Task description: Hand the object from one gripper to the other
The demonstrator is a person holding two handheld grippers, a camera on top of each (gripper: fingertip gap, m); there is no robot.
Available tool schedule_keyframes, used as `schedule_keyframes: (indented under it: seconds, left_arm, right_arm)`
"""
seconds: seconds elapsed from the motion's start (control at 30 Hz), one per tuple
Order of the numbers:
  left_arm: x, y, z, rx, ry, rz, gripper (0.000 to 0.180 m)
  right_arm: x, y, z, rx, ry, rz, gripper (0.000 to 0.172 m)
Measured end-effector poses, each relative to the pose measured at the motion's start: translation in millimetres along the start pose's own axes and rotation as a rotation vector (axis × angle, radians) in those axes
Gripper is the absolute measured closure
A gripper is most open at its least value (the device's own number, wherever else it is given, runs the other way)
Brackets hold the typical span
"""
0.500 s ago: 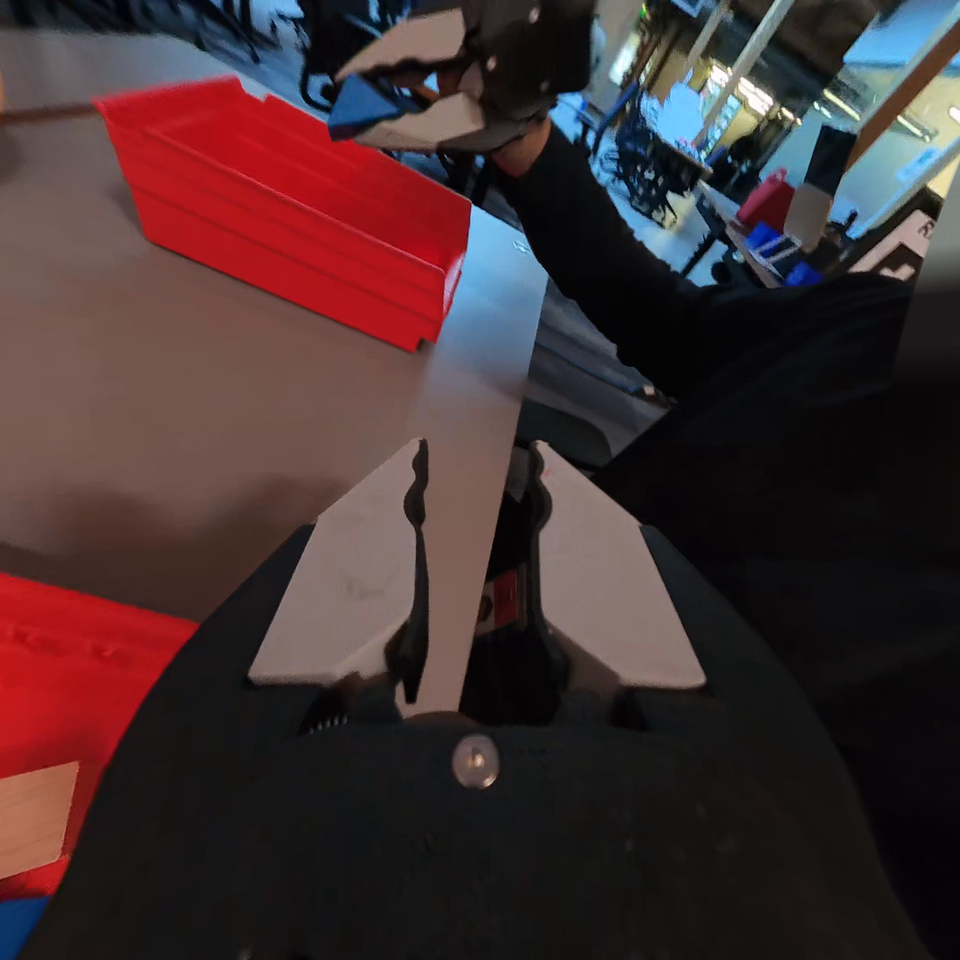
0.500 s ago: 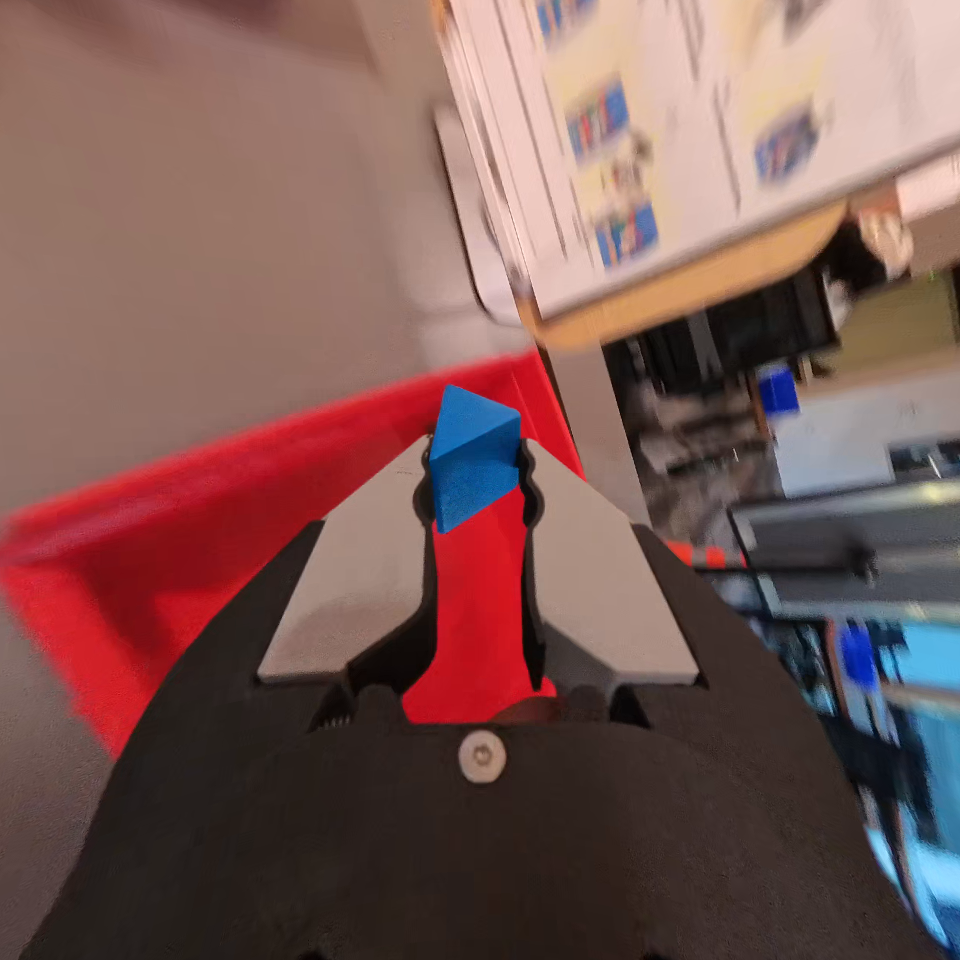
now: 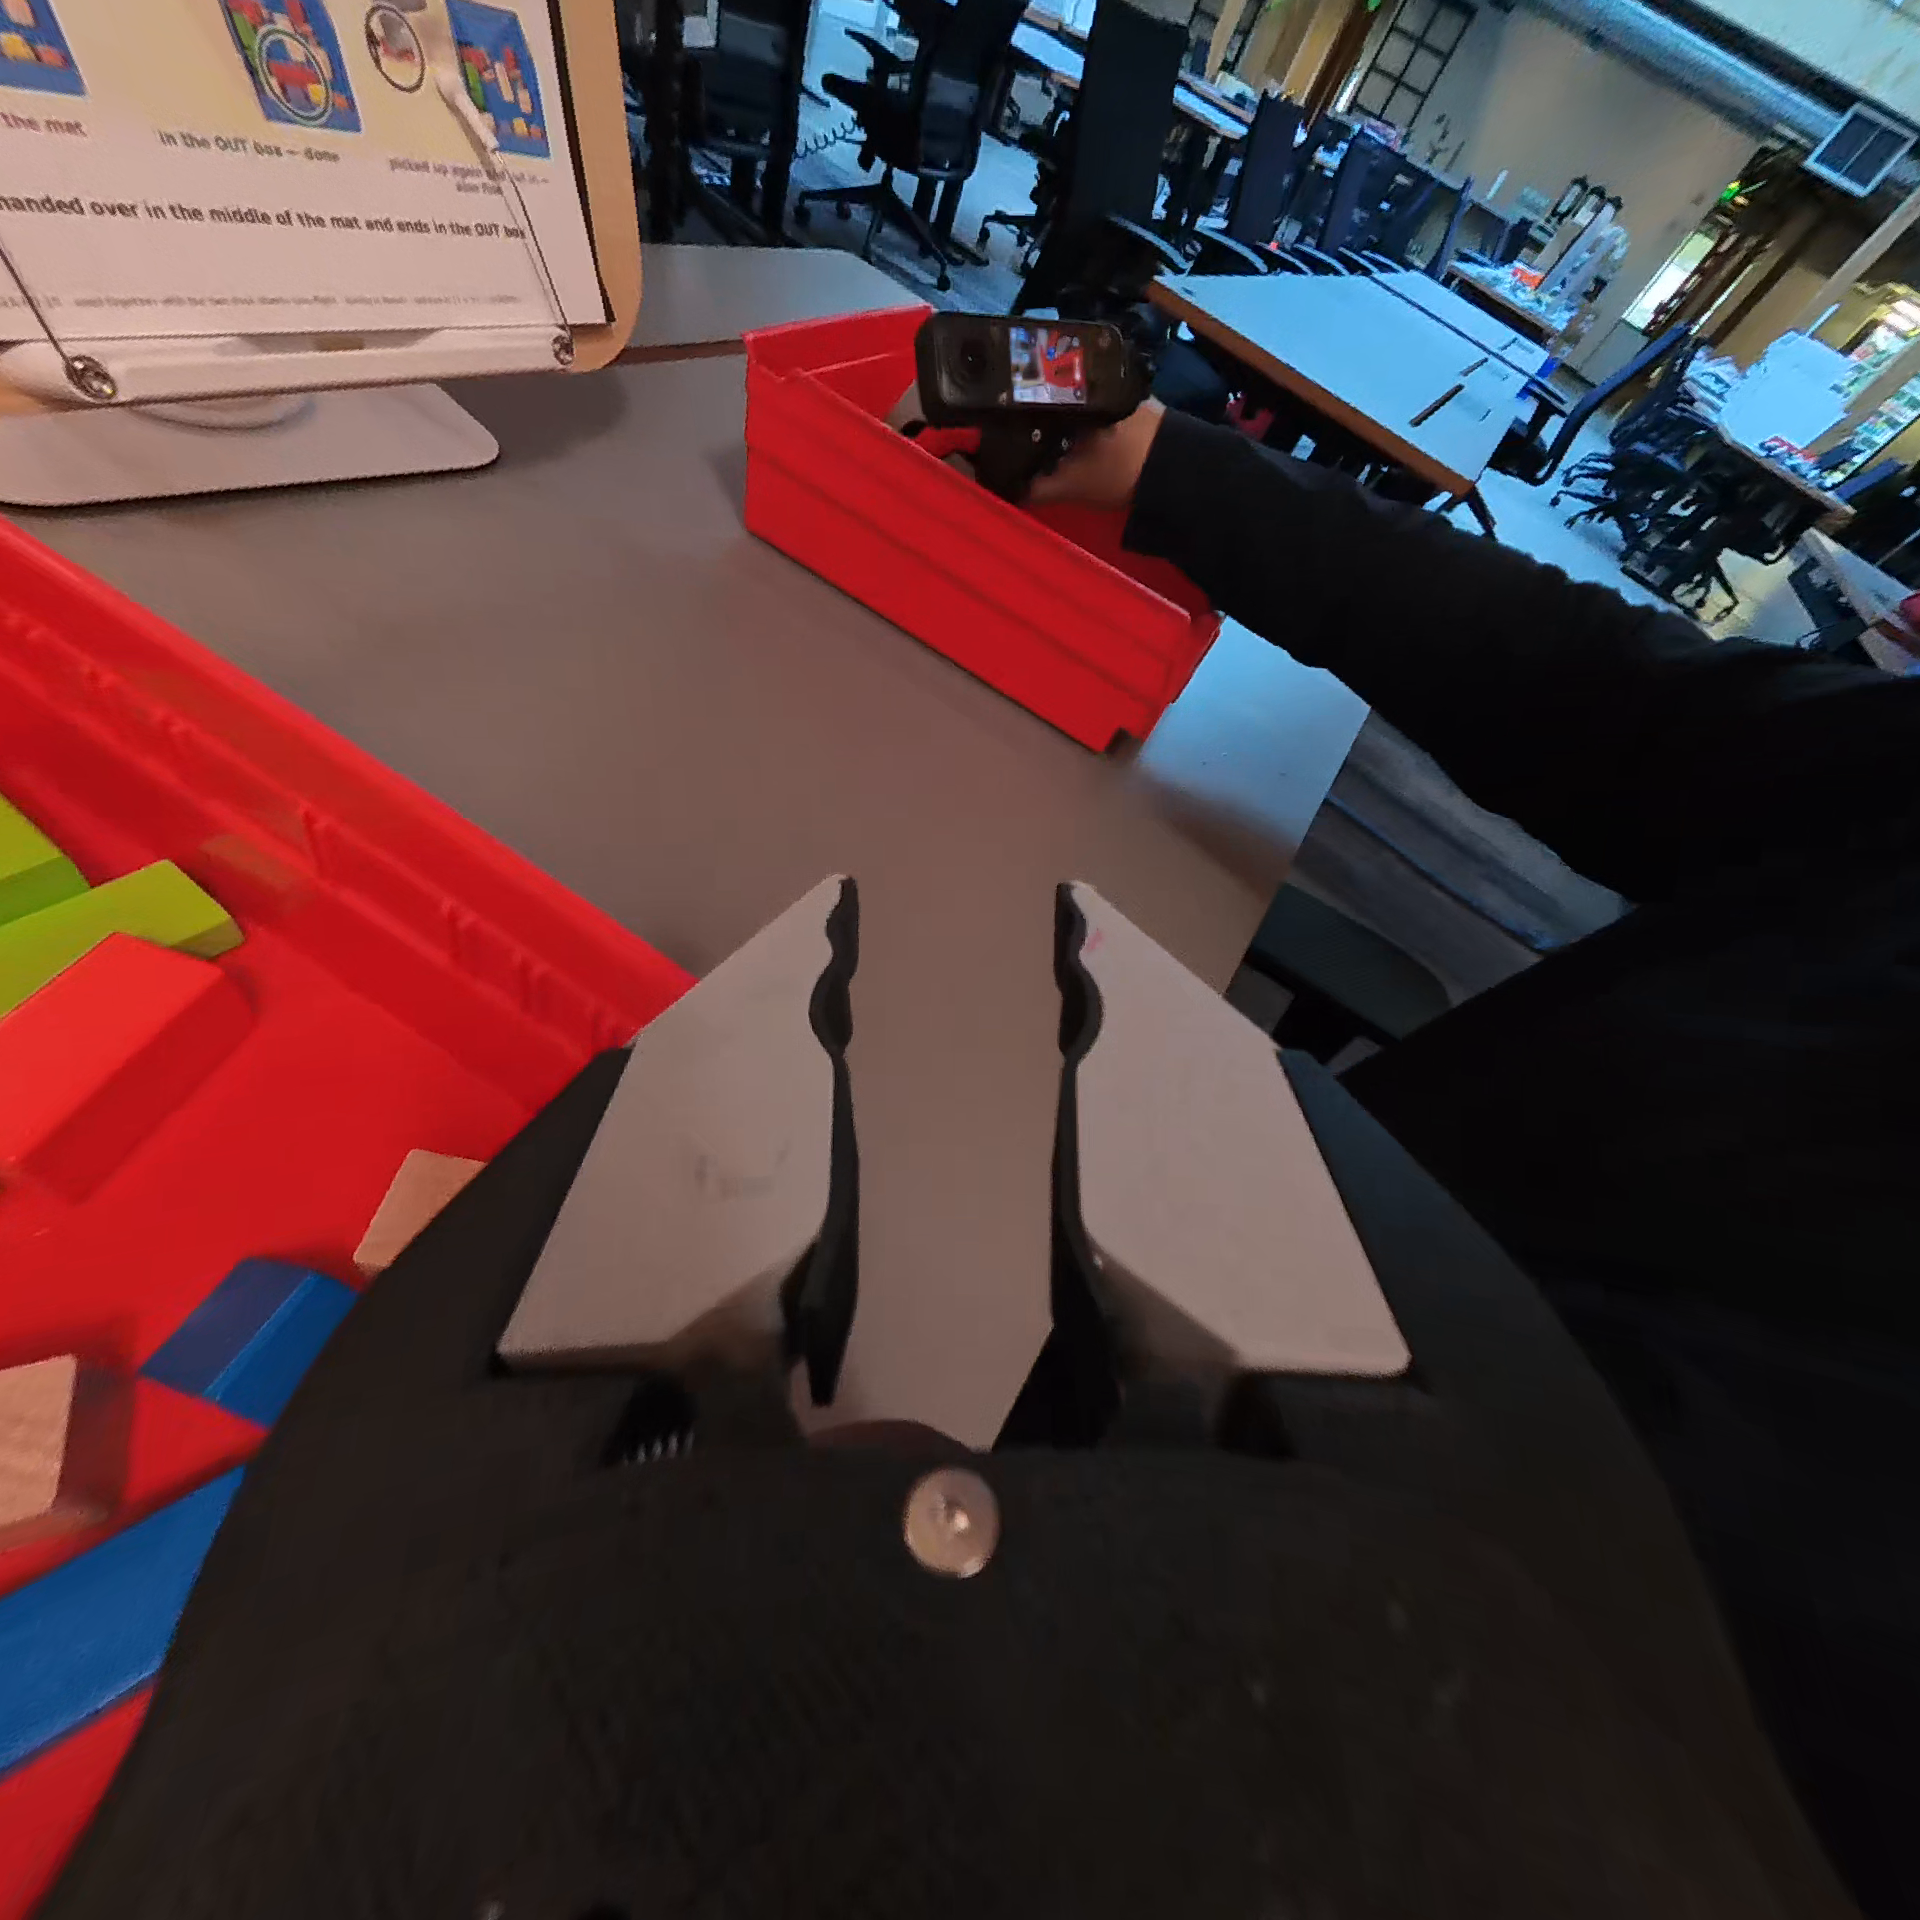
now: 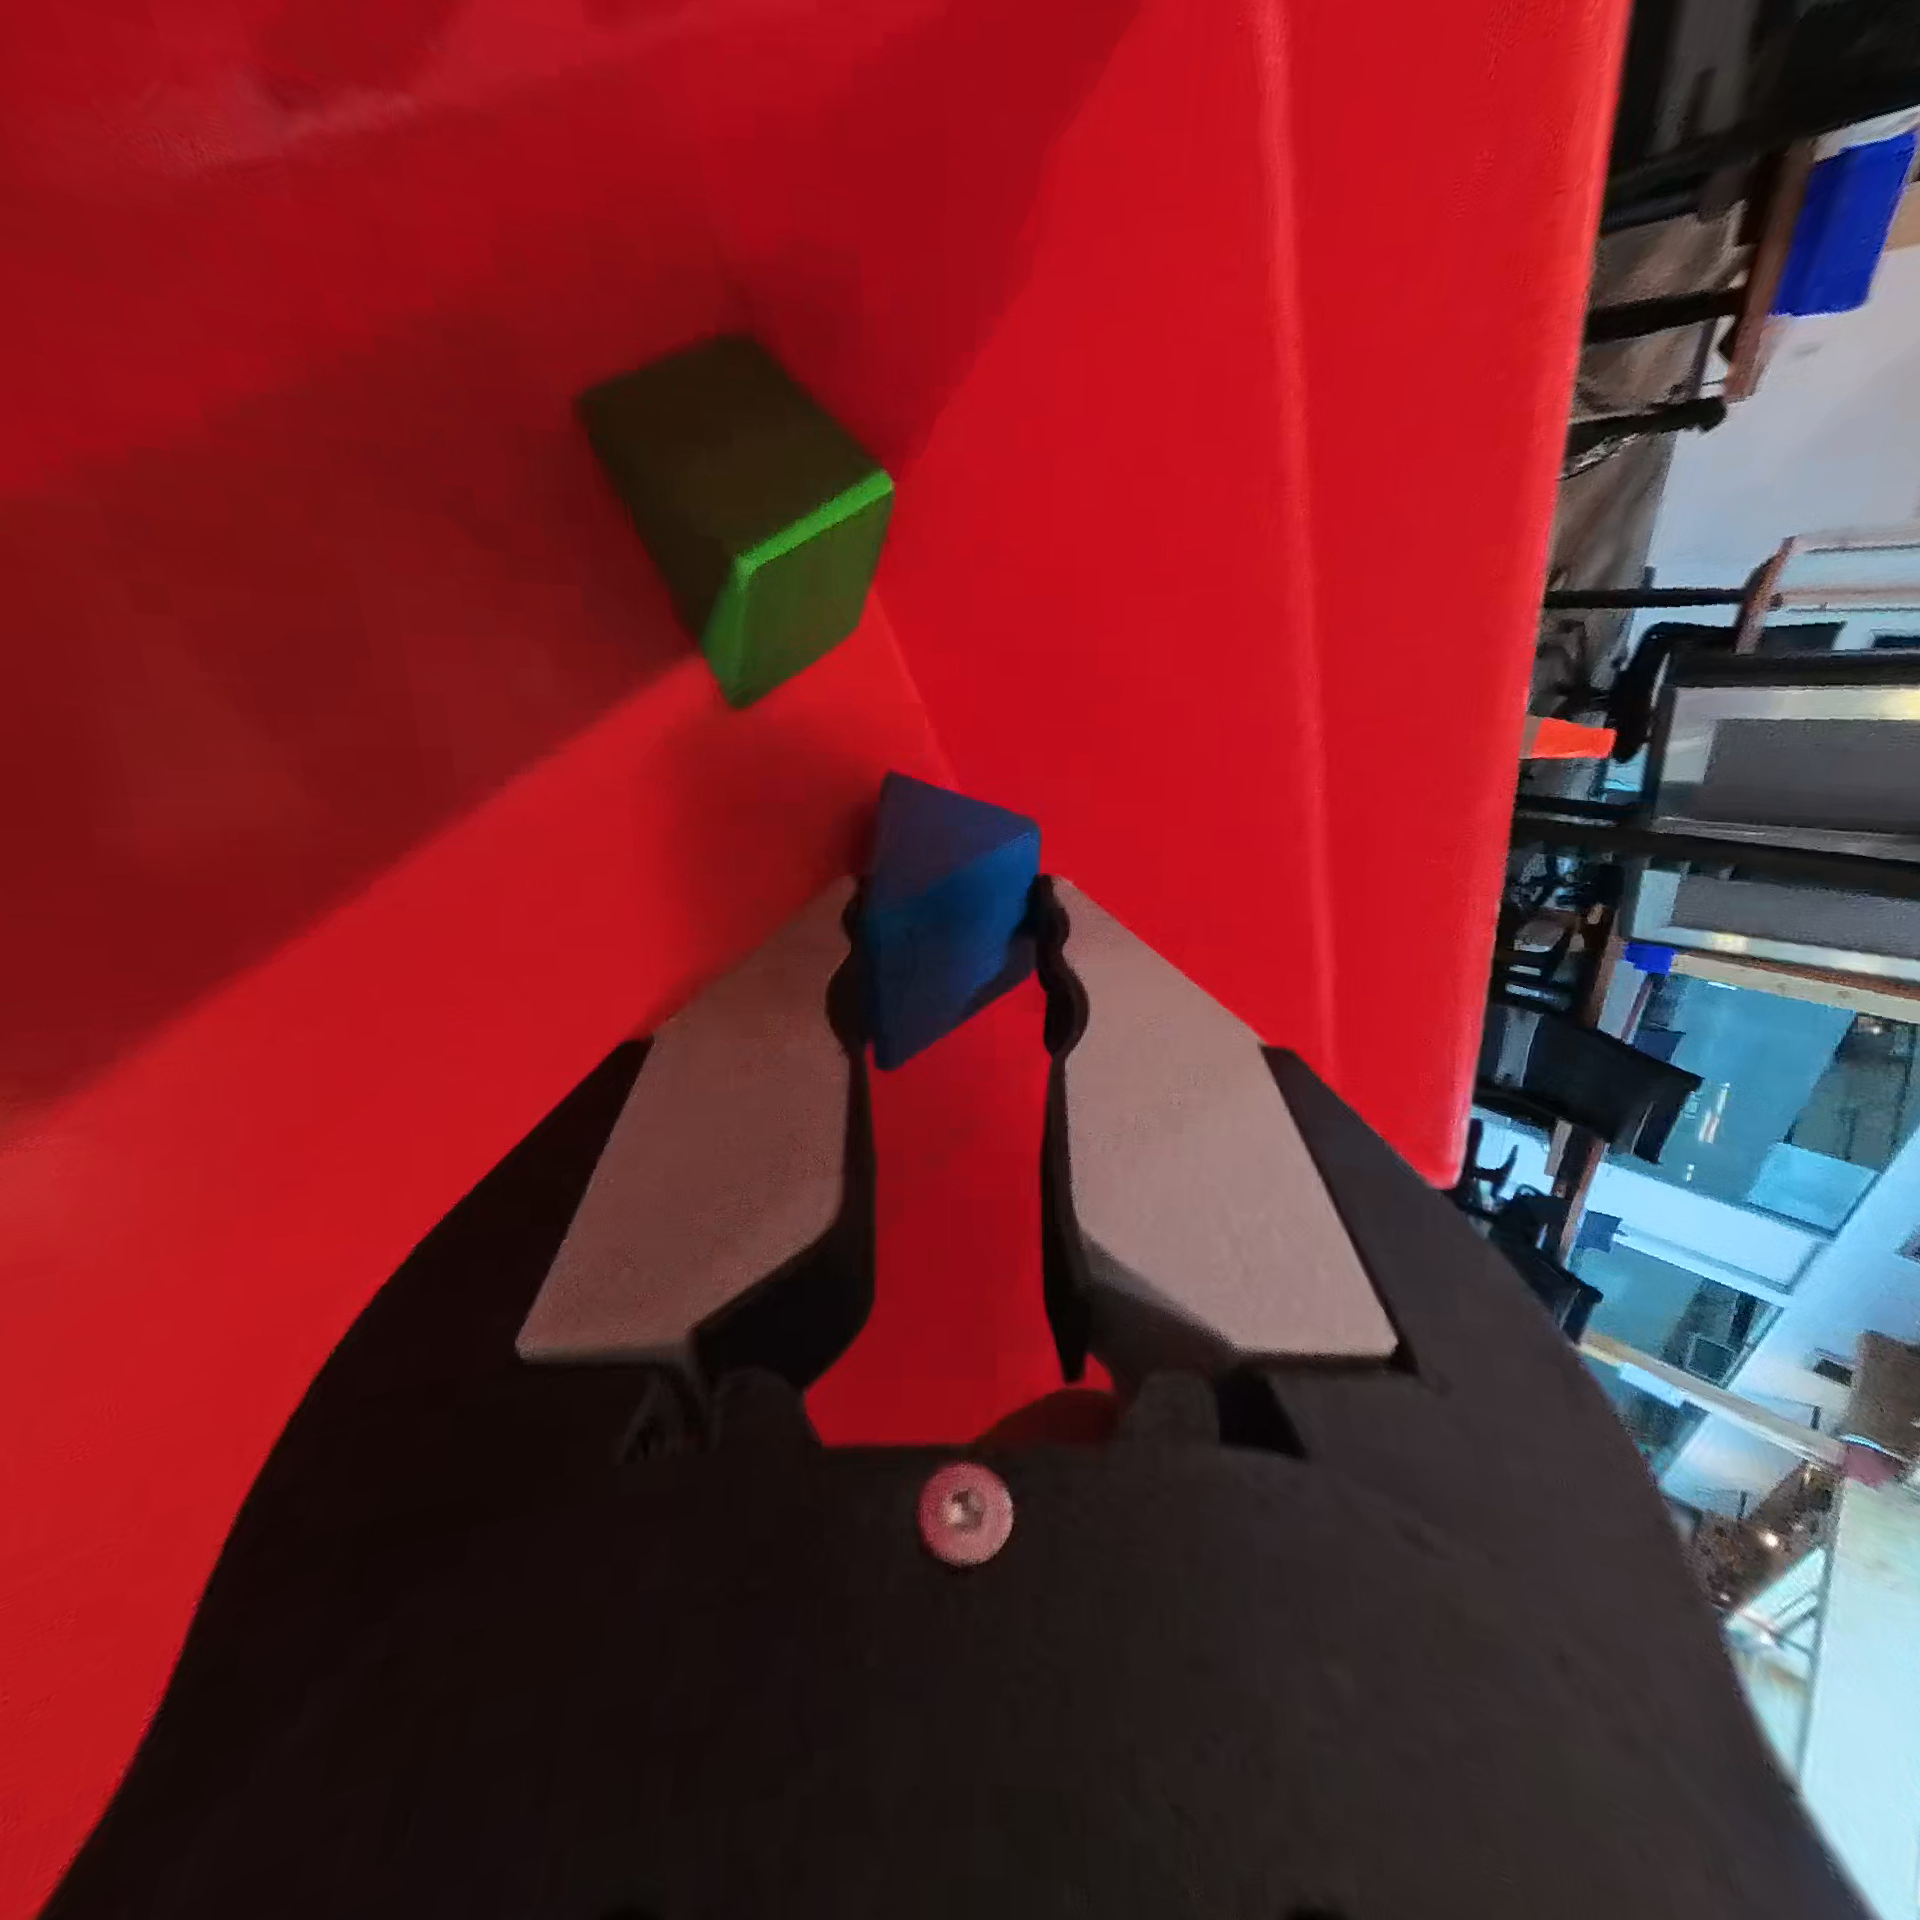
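- Closest in the left wrist view: the left gripper [image 3: 954, 914] is spread apart with nothing between its pads, just bare grey table [image 3: 644, 665] showing through the gap. It hangs over the near part of the table, close to the table's right edge.
- Right beside it, on the near left of the table, there's a big red bin [image 3: 343, 862] full of wooden blocks: a green block [image 3: 114, 914], a red block [image 3: 104, 1049], a blue block [image 3: 249, 1340] and a couple of plain wood-coloured ones [image 3: 416, 1205].
- Further out toward the right edge of the table sits a second red bin [image 3: 935, 561], set at an angle, with one corner just about at the edge.
- The right gripper [image 4: 948, 904] is dipped inside that far bin. From the left wrist view you only get its camera end [image 3: 1023, 364], plus the hand [image 3: 1081, 468] and dark sleeve [image 3: 1455, 634] behind it.
- The task's thing, a blue triangular block [image 4: 951, 914], is pinched in the right gripper, both pads pressed against its sides, tip poking out past the fingertips. It's down in the bin, close to the red floor, can't tell if it's actually touching.
- Deeper in the same bin a green cube [image 4: 748, 509] sits tucked into a corner, well clear of the blue one.
- At the far left of the table there's an instruction sheet on a stand [image 3: 291, 208] with a white base.
- Past the table: an office space with long tables [image 3: 1340, 353] and dark chairs [image 3: 914, 125].
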State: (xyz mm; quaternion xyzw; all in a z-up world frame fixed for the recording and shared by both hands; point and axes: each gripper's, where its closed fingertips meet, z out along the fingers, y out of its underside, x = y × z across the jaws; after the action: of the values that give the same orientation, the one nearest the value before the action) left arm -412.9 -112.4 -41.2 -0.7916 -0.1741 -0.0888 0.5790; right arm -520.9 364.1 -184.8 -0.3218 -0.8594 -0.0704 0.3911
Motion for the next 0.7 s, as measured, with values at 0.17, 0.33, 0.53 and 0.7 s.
schedule_keyframes:
  seconds: [0.17,0.33,0.53,0.7]
  left_arm:
    - [-1.8,-1.1,-6.6,0.006,-0.014,0.008,0.146]
    - [-21.3,1.6,-15.6,0.004,-0.104,-0.01,0.14]
    - [-89.1,17.8,-54.8,-0.01,-0.451,-0.08,0.138]
    - [-130.9,28.1,-89.8,-0.006,-0.676,-0.127,0.136]
  right_arm:
    - [-20.2,-7.7,-9.3,0.047,-0.188,0.049,0.128]
    - [-23.6,-14.3,-40.9,0.15,-0.289,0.137,0.11]
    - [-1.6,-51.0,-139.3,0.44,-0.232,0.368,0.115]
    - [-50.4,-120.3,-274.7,0.824,-0.493,0.501,0.111]
